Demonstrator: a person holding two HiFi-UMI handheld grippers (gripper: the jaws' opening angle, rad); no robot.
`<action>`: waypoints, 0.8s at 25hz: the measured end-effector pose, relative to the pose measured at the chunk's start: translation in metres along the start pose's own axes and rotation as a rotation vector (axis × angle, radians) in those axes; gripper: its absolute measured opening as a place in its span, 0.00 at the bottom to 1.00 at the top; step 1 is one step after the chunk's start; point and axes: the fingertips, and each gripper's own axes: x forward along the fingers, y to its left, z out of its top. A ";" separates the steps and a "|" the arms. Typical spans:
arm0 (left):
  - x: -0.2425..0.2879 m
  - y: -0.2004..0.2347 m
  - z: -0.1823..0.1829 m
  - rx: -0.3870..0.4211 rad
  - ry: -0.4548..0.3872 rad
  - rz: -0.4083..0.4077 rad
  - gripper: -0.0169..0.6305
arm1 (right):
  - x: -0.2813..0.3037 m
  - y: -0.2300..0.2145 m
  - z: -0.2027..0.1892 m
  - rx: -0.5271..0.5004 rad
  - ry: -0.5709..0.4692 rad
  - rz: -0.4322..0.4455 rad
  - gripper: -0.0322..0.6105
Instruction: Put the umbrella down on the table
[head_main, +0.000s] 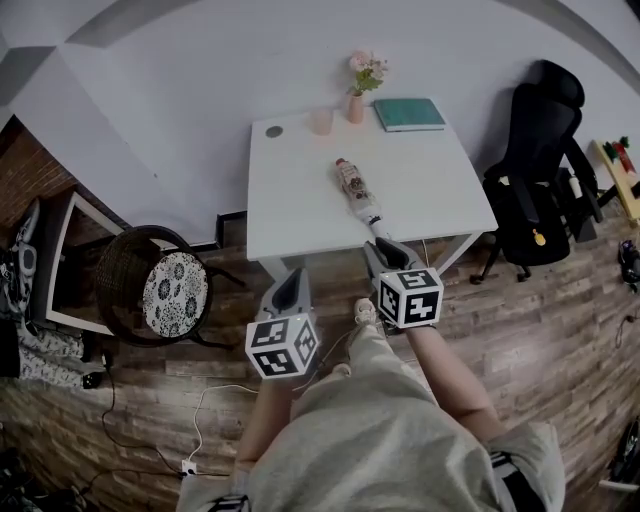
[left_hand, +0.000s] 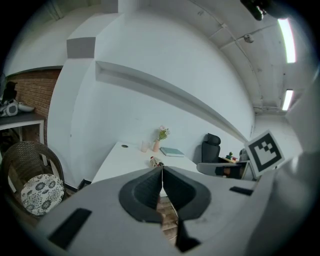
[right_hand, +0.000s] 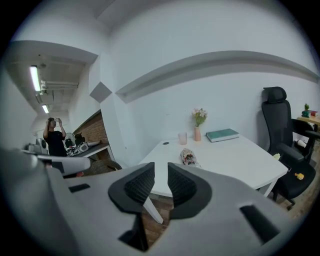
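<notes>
The folded umbrella (head_main: 358, 192), patterned with a pale handle end, lies on the white table (head_main: 300, 210) pointing toward its front edge. The left gripper view shows the umbrella (left_hand: 156, 162) just past the jaw tips, and it is on the tabletop ahead in the right gripper view (right_hand: 189, 157). My right gripper (head_main: 385, 248) hovers off the table's front edge, just short of the handle end. Its jaws (right_hand: 161, 167) stand a narrow gap apart with nothing between them. My left gripper (head_main: 292, 280) is lower left, below the table edge, its jaws (left_hand: 161, 170) touching and empty.
At the table's far side stand a pink vase with flowers (head_main: 356, 105), a cup (head_main: 321, 121) and a teal book (head_main: 409, 113). A black office chair (head_main: 535, 180) stands to the right, a wicker chair with a patterned cushion (head_main: 160, 285) to the left. A white cable (head_main: 205, 400) runs across the wooden floor.
</notes>
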 end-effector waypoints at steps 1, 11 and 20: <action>-0.004 -0.002 -0.001 0.000 -0.003 -0.004 0.04 | -0.008 0.003 -0.001 -0.004 -0.010 -0.003 0.17; -0.023 -0.027 -0.008 0.008 -0.015 -0.055 0.04 | -0.067 0.011 -0.007 -0.008 -0.077 -0.029 0.06; -0.024 -0.029 -0.008 0.010 -0.015 -0.072 0.04 | -0.080 0.010 -0.002 0.014 -0.107 -0.038 0.05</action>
